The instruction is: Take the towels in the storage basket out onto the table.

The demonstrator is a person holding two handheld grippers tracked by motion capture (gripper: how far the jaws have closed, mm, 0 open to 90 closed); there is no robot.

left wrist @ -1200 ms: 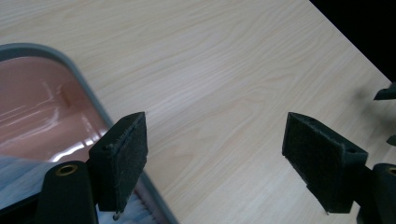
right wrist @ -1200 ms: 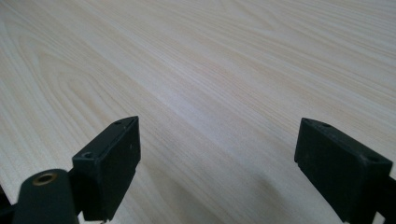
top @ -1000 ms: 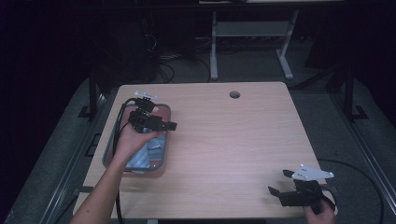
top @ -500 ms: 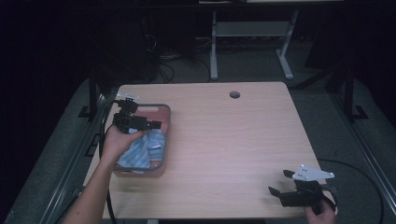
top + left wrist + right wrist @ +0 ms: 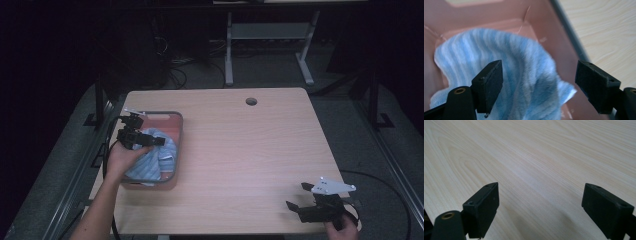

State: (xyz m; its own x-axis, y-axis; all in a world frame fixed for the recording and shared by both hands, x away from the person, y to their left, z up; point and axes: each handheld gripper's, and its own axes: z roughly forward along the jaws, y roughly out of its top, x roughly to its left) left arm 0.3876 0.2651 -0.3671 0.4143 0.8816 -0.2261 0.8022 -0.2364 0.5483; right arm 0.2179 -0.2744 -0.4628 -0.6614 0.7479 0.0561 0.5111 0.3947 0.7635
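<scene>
Left gripper (image 5: 539,75) at frame left, jaws apart over the blue striped cloth (image 5: 506,72) in the bin (image 5: 172,120). Right gripper (image 5: 540,207) lower right, jaws apart above bare table (image 5: 536,152).

A fluffy towel (image 5: 524,75) with pale blue and white stripes lies crumpled inside the pink basket (image 5: 172,150), bunched into soft folds. It fills most of the basket's floor, one corner touching the right-hand wall.

Cloth (image 5: 150,160) in bin (image 5: 172,150), table's (image 5: 250,145) left; right tool (image 5: 300,199) near-right corner.
</scene>
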